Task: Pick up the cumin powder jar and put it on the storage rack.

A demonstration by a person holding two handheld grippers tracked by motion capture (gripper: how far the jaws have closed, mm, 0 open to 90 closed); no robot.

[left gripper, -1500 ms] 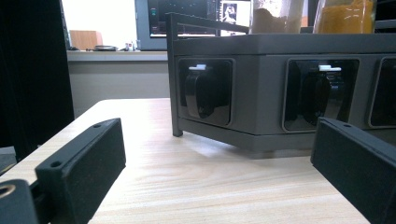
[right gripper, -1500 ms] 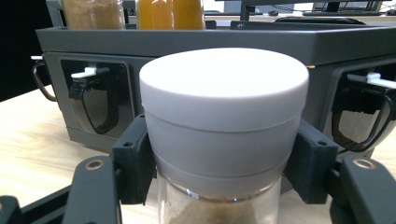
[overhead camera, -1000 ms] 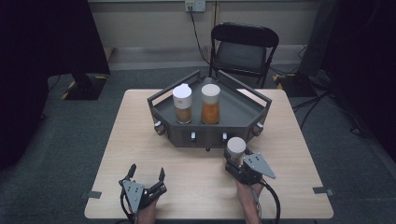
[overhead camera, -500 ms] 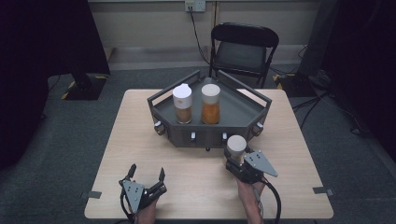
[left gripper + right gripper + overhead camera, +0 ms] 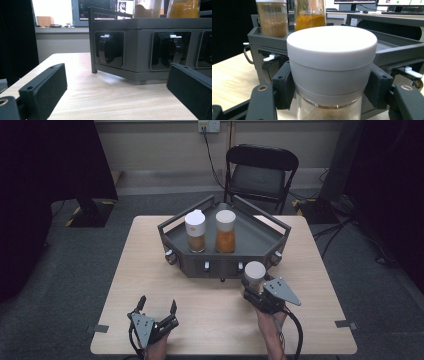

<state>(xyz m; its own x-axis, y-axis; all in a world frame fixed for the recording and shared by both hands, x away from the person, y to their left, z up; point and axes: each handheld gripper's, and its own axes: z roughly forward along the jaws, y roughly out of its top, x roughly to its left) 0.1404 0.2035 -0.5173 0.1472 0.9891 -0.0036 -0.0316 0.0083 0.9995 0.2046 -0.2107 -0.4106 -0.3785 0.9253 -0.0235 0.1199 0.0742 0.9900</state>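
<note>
Moved: right tongs (image 5: 253,287) with jar (image 5: 254,272), carried slightly nearer the rack (image 5: 260,239).
Right tongs: clamped on jar below its lid.
Left tongs (image 5: 157,306): spread, empty, rack ahead.

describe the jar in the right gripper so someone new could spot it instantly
Start at the dark angular rack on the wooden table. Just in front of its right end, the right gripper has its jaws clamped on a white-capped jar. Unlike the brown-filled jar and orange-filled jar, it is off the rack.
</note>
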